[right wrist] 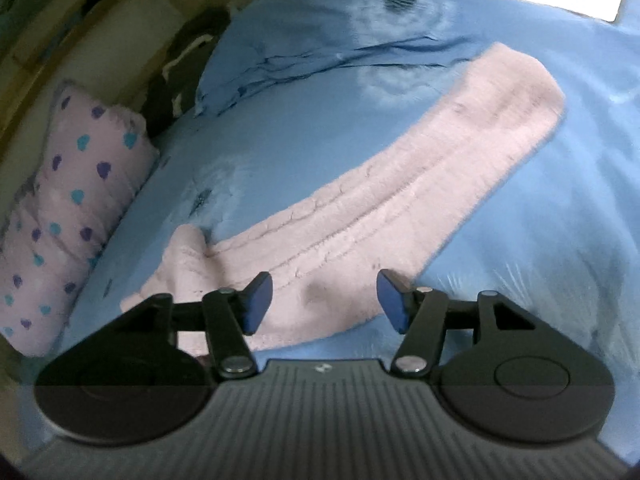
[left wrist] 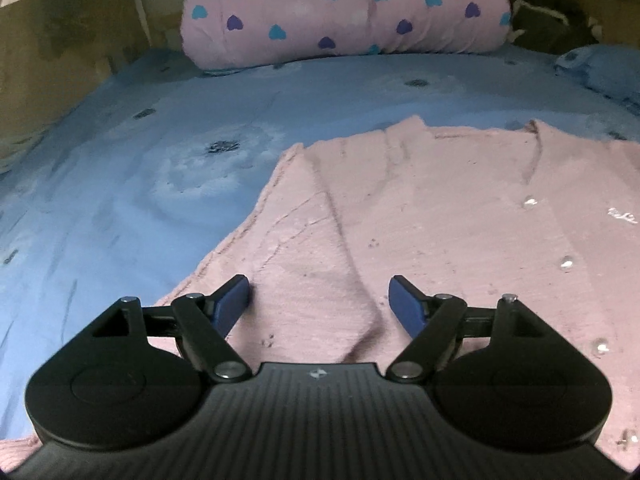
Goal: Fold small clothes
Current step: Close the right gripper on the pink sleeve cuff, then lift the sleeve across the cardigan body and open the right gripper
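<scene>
Blue floral bedsheet (left wrist: 120, 200) under fuzzy pink knit sweater (left wrist: 420, 220); left gripper (left wrist: 320, 300), right gripper (right wrist: 325, 300) fingers spread, empty.

- pink sweater (left wrist: 420, 216): fuzzy knit, matt, tiny shiny beads
- blue bedsheet (left wrist: 120, 184): smooth thin cloth
- heart-print pillow (left wrist: 340, 12): soft fleecy fabric
- left gripper (left wrist: 320, 304): matt black plastic, metal pins

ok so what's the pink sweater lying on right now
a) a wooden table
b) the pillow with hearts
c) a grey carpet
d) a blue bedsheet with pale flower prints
d: the pink sweater is spread flat on the blue bedsheet, whose pale flower prints show beside it, while the heart pillow sits apart at the far end of the bed.
</scene>
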Motion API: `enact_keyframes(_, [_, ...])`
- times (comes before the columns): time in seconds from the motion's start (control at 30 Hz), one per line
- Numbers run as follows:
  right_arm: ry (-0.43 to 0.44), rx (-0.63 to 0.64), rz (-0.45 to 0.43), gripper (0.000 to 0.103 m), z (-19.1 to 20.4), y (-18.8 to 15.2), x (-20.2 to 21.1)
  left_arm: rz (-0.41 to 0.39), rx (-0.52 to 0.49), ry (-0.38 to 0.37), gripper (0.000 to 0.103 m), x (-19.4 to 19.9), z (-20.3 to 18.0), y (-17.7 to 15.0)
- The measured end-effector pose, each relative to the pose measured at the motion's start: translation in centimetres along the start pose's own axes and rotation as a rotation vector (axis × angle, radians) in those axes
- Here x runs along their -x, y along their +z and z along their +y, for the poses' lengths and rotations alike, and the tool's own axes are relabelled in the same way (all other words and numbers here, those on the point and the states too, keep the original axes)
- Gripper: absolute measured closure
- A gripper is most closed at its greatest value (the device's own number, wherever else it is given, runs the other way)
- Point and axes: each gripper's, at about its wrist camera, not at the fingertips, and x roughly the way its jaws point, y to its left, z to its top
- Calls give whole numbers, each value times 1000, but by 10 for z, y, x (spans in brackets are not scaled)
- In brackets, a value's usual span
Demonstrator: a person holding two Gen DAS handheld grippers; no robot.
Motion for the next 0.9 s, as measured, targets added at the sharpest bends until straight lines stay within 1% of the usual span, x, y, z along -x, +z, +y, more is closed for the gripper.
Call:
enact_keyframes(0.03, [-9, -7, 3, 42, -2, -2, 4, 4, 6, 4, 22, -2, 1, 0])
enact_keyframes(0.1, [-46, -11, -19, 44, -5, -13, 13, 10, 15, 7, 23, -4, 3, 1])
enact_keyframes(0.17, [-57, -5, -33, 44, -5, -16, 11, 9, 16, 11, 24, -6, 4, 2])
enact_keyframes(0.27, [-56, -2, -74, 42, -1, -9, 0, 1, 20, 25, 37, -6, 6, 3])
enact_keyframes(0.33, [-54, -41, -93, 42, -1, -1, -11, -8, 32, 31, 58, -5, 10, 5])
enact_keyframes(0.37, [-53, -38, -97, 42, 0, 3, -16, -17, 34, 39, 64, -3, 12, 6])
enact_keyframes(0.4, [-54, -23, -103, 52, 2, 6, -20, -30, 34, 47, 78, 0, 14, 8])
enact_keyframes(0.43, [-53, -5, -111, 70, 4, 8, -22, -43, 36, 55, 81, 3, 18, 9])
enact_keyframes(0.5, [-40, 27, -116, 90, 6, 11, -24, -57, 49, 75, 83, 5, 26, 11])
enact_keyframes(0.57, [-18, 36, -127, 92, 5, 13, -23, -55, 58, 102, 83, 4, 34, 14])
enact_keyframes(0.67, [13, 71, -177, 93, 10, 20, -13, -53, 79, 149, 84, 3, 48, 15])
enact_keyframes(0.73, [28, 82, -235, 93, 14, 31, -4, -60, 82, 200, 84, 3, 58, 16])
enact_keyframes(0.8, [26, 95, -289, 93, 18, 42, 4, -56, 86, 268, 84, -1, 69, 17])
enact_keyframes(0.83, [26, 98, -307, 93, 19, 45, 7, -50, 94, 285, 84, -4, 77, 18])
enact_keyframes(0.87, [25, 106, -320, 94, 20, 51, 8, -37, 110, 290, 84, -6, 83, 19])
enact_keyframes(0.9, [20, 117, -329, 93, 23, 56, 9, -23, 142, 278, 84, -7, 91, 19])
